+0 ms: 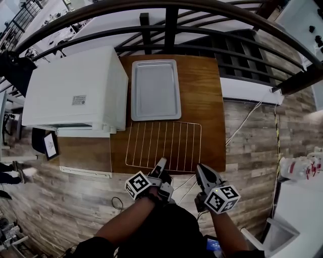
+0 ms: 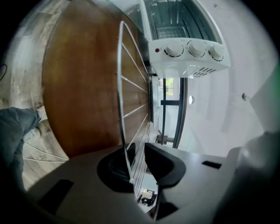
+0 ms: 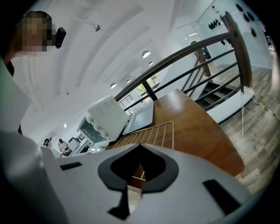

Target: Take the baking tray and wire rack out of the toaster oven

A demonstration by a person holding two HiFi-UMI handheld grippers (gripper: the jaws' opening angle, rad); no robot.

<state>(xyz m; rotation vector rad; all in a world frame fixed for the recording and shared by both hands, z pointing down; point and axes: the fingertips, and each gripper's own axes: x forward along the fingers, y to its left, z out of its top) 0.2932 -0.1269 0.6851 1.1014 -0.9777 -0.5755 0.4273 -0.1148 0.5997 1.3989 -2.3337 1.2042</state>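
The wire rack (image 1: 164,146) lies flat on the wooden table (image 1: 207,101), in front of the grey baking tray (image 1: 155,89); both are outside the white toaster oven (image 1: 75,90). My left gripper (image 1: 162,162) is at the rack's near edge. In the left gripper view the rack's (image 2: 121,87) edge wire runs between the jaws of that gripper (image 2: 136,151), resting against one pad with a gap to the other. My right gripper (image 1: 200,169) hovers just off the rack's near right corner, shut and empty (image 3: 139,146). The right gripper view also shows the rack (image 3: 153,133), tray (image 3: 141,118) and oven (image 3: 103,118).
The oven (image 2: 188,50) fills the table's left part, its knobs facing me. A dark railing (image 1: 171,15) curves behind the table, with stairs beyond. A white cable (image 1: 247,118) trails over the plank floor to the right. People stand far off in the right gripper view.
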